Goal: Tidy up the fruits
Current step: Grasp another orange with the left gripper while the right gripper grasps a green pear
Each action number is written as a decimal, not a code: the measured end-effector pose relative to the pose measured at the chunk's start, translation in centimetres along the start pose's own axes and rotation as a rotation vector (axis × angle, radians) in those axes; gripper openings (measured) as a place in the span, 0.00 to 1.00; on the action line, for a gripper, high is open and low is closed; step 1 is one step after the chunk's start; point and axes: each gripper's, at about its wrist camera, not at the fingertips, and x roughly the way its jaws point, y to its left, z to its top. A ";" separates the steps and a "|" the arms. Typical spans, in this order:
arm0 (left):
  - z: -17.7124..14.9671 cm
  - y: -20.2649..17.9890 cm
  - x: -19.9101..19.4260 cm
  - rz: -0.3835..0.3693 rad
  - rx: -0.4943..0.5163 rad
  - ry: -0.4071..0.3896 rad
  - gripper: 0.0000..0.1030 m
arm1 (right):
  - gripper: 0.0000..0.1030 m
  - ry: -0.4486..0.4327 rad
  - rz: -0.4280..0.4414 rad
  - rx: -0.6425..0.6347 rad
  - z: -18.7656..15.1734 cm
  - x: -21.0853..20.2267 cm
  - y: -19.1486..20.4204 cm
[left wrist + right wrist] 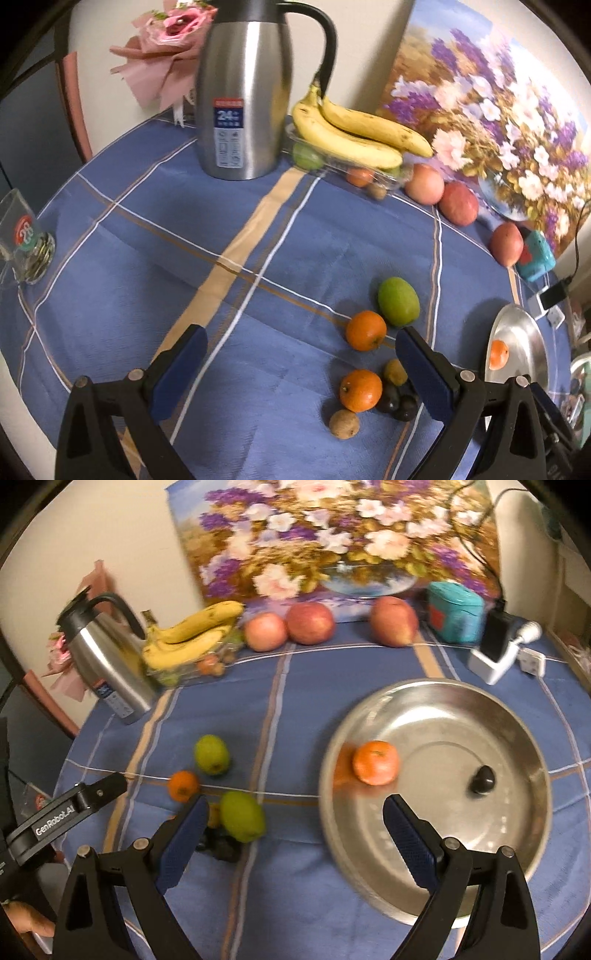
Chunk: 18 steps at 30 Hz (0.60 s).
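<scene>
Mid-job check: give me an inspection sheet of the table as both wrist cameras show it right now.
Surface: round table under a blue plaid cloth.
Job's things: metal dish holds one orange and one small dark fruit. Loose on the cloth: two oranges, green fruit, kiwis, dark plums. At the back: bananas on a clear tray, three red apples.
Clutter: steel thermos, glass mug, teal box, pink bouquet.
Grippers: left gripper open, empty; right gripper open, empty.
Cables: black cable to a device in a white stand.
Surroundings: flower painting against the wall.
</scene>
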 end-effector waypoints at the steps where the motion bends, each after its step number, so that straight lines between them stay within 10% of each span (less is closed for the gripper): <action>1: 0.1 0.2 0.0 -0.002 -0.008 0.002 1.00 | 0.93 -0.002 0.007 -0.008 0.0 0.1 0.4; 18: -1.2 -0.5 3.9 -0.082 -0.064 0.163 0.99 | 0.84 0.103 0.015 -0.061 -0.3 4.7 2.5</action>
